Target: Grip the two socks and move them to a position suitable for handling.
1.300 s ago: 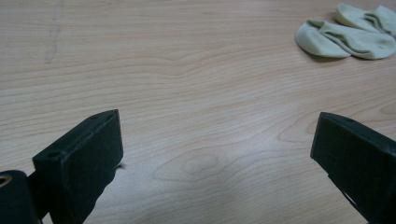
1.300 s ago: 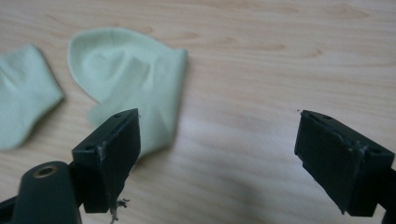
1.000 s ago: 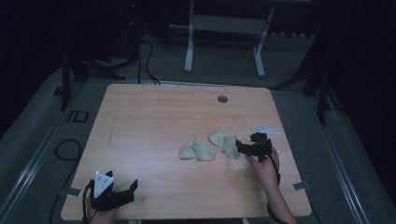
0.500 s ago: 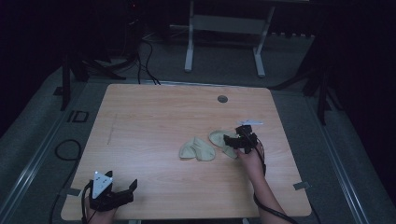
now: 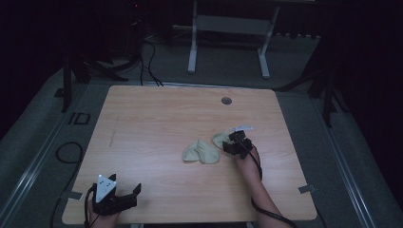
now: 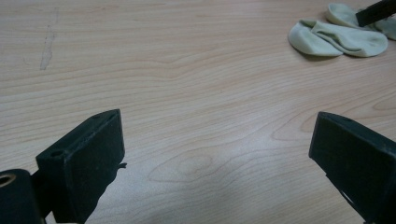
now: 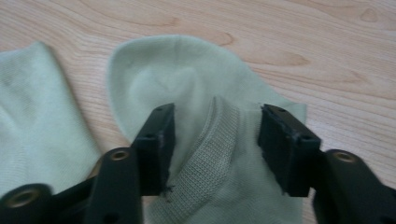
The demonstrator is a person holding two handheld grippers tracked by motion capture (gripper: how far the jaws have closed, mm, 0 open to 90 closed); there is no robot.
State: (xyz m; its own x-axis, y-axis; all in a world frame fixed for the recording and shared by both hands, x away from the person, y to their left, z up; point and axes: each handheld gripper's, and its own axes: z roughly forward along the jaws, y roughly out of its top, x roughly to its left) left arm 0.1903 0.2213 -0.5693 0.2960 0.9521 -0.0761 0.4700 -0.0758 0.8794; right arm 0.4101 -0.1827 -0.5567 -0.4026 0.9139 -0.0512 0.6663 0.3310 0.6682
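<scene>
Two pale green socks lie side by side right of the table's middle. My right gripper is lowered onto the right sock. In the right gripper view its jaws straddle that sock's ribbed cuff. They have just been closing, with small gaps left beside the pads. The left sock lies flat beside it, also seen in the right gripper view. My left gripper rests at the table's front left corner, open with bare wood between its jaws. It looks toward the socks.
The wooden table has a round cable hole near its far edge and a faint scratch at the left. A white desk frame and floor cables lie beyond the table.
My right gripper has moved left and down onto the right sock, and its jaws have narrowed around the cuff. The left gripper has stayed still.
</scene>
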